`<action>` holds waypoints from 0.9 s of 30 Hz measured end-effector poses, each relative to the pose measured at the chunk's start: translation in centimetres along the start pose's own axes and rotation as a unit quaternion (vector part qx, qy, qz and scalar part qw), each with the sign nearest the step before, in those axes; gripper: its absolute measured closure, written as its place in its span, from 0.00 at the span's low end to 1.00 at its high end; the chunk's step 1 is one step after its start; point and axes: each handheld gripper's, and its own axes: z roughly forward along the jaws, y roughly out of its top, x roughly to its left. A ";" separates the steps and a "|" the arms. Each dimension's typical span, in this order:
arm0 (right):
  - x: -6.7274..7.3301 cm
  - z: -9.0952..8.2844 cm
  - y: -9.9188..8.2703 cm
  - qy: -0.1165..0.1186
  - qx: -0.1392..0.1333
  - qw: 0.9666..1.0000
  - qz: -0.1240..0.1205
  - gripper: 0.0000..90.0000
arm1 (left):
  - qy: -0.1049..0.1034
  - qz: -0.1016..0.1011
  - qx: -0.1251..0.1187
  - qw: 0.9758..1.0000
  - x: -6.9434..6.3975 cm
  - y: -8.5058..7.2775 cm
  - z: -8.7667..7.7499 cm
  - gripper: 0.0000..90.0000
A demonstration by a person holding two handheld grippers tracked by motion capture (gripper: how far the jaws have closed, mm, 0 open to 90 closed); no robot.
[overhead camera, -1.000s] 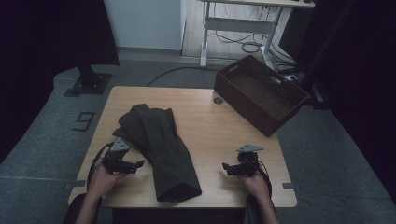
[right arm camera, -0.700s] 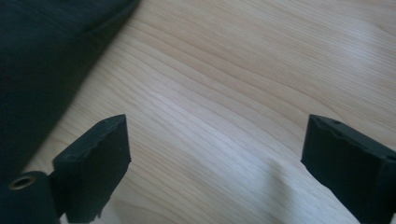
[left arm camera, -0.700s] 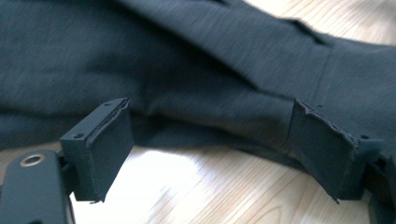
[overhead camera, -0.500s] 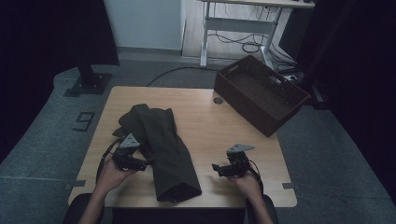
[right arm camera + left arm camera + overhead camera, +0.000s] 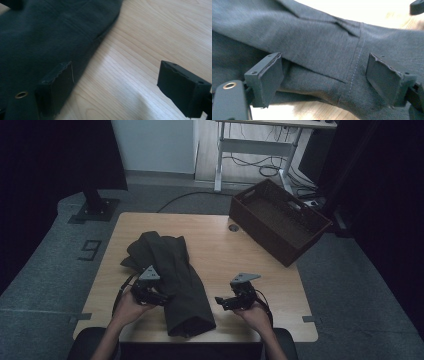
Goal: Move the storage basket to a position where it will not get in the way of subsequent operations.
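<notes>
Closing in on the dark trousers [image 5: 172, 277] from both sides; nothing gripped yet. Left gripper [image 5: 155, 296] stands agape at the cloth edge. Right gripper [image 5: 226, 302] gapes over bare table [image 5: 225, 250], jaws just narrowed slightly; grasping and folding remain.

Likely a lab or studio: black curtains [image 5: 55, 155] at both frame edges, grey carpet [image 5: 45, 270], a white desk frame [image 5: 255, 145] with loose cables [image 5: 260, 170] at upper centre.
</notes>
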 end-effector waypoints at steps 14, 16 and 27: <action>0.4 0.5 0.0 0.018 0.010 1.000 -0.006 0.21 | -0.043 -0.003 0.015 0.999 -0.7 -0.6 1.6 0.79; 0.5 0.5 0.0 0.020 0.010 1.000 -0.006 0.22 | -0.044 -0.004 0.016 0.999 -0.8 -0.4 1.6 0.92; 0.7 -0.5 0.7 0.037 -0.005 0.999 -0.008 0.28 | -0.042 0.012 -0.028 0.999 -0.8 3.5 -0.2 0.96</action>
